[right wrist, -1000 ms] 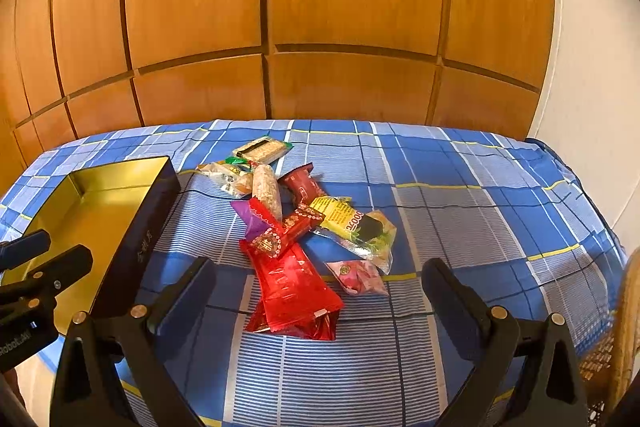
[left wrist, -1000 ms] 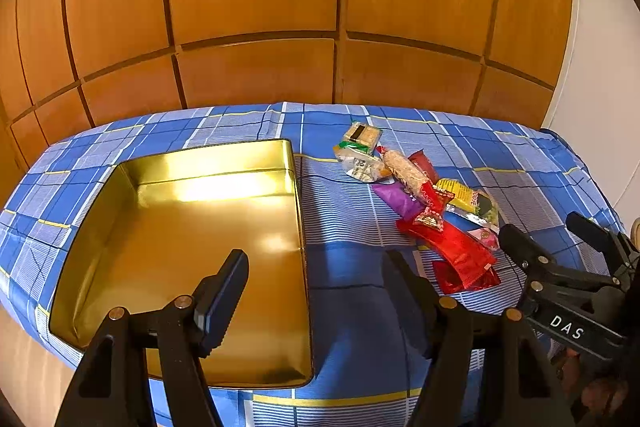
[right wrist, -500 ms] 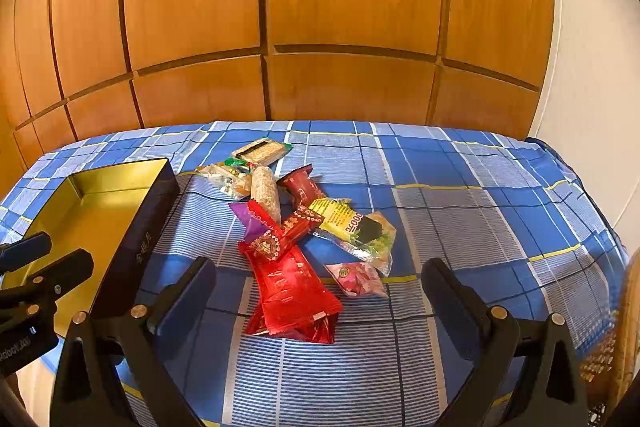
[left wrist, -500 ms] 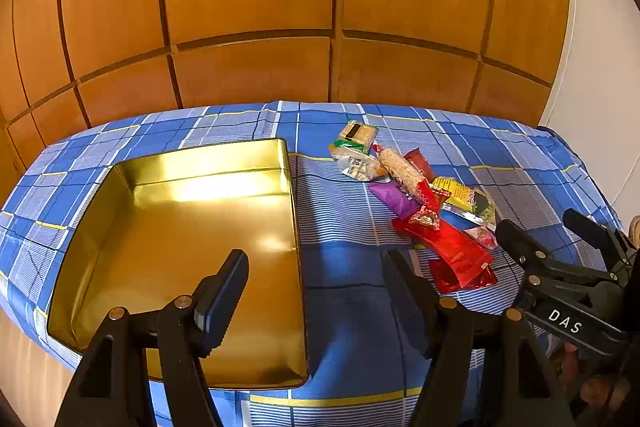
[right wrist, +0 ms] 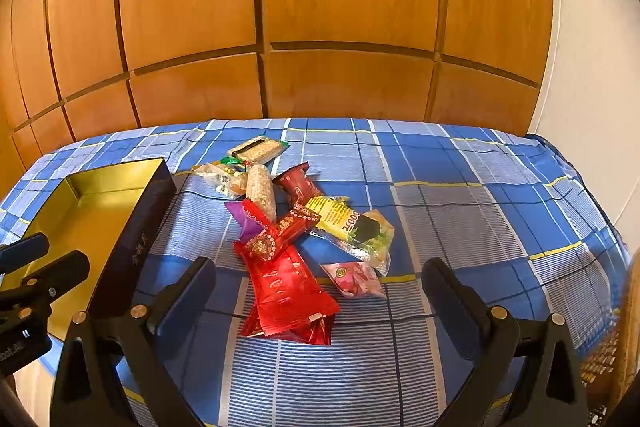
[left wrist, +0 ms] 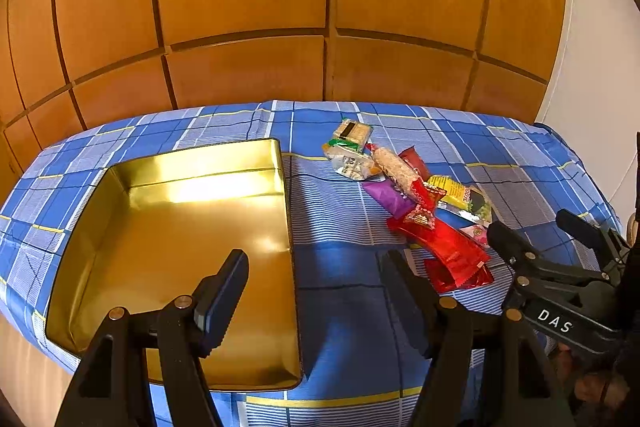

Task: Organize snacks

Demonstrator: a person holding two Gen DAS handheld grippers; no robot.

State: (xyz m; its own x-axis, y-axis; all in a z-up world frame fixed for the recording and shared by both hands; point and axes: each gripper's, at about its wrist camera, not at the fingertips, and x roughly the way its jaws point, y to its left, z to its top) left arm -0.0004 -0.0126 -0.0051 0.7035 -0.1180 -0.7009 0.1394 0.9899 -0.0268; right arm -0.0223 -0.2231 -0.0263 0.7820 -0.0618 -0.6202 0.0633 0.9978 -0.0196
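A heap of snack packets lies on the blue checked cloth: a big red packet, a pink one, a yellow-green one, a rice bar and a purple wrapper. Left of the heap stands an empty gold tin with a dark outer wall. My left gripper is open, hovering over the tin's near right corner. My right gripper is open, above the near end of the big red packet, holding nothing.
Wooden panelling rises behind the table. A white wall stands at the right. The cloth is bare to the right of the heap. A woven object shows at the right edge.
Both views shifted slightly; the heap and tin sit a little lower and nearer in frame. Both grippers stay open and nothing on the table has moved.
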